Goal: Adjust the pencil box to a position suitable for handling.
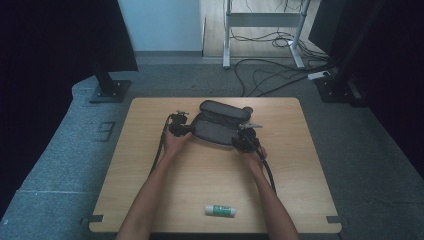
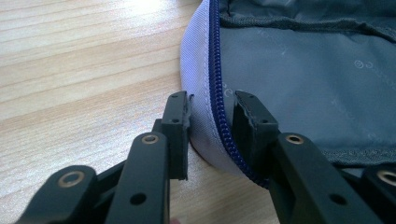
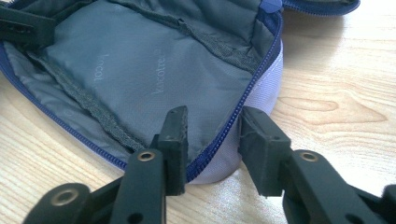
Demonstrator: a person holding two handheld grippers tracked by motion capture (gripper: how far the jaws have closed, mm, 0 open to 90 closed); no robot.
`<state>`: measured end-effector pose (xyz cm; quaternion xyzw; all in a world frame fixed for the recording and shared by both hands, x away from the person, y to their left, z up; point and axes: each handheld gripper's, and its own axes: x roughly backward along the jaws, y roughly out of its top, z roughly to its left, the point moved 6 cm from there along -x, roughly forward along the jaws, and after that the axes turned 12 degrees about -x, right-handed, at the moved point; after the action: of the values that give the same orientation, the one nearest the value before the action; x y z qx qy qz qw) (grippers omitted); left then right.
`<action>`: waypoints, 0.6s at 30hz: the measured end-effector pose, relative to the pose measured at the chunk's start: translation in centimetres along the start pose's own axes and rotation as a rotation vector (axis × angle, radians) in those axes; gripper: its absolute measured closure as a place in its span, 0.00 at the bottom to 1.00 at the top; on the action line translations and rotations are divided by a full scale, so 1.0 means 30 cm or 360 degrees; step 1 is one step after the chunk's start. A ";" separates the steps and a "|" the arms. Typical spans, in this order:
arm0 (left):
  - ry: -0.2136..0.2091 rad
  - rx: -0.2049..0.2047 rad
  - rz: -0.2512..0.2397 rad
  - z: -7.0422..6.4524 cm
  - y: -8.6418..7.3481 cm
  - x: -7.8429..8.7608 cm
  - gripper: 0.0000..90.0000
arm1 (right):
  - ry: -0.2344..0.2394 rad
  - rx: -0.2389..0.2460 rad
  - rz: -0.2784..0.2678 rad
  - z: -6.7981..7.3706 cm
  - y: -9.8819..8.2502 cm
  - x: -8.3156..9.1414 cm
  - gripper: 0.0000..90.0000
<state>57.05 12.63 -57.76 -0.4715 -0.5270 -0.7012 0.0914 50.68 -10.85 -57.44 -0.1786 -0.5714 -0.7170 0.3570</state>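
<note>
Down at the near edge of the wooden table lies a glue stick, while mid-table the unzipped grey pouch sits open, left gripper and right gripper each parted, straddling its rim unclamped.

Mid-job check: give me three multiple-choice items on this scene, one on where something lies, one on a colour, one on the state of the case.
1. Where does the glue stick lie on the table?
A. near the person's edge
B. inside the case
C. at the far left corner

2. What colour is the zipper of the pencil case?
A. red
B. dark blue
C. yellow

3. How is the case?
A. zipped shut
B. unzipped, lid open
C. standing on end

Answers: 1 A, the high view shows it between the forearms at the near edge. 2 B, the left gripper and right gripper each straddle a rim edged with blue teeth. 3 B, the grey lining is exposed.
</note>
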 end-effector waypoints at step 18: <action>0.0011 -0.0025 0.0001 0.002 0.000 0.005 0.85 | 0.0031 -0.0012 0.0003 -0.002 -0.003 0.006 0.95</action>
<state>57.00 12.73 -57.66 -0.4699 -0.5211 -0.7068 0.0897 50.51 -10.95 -57.40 -0.1736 -0.5650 -0.7206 0.3624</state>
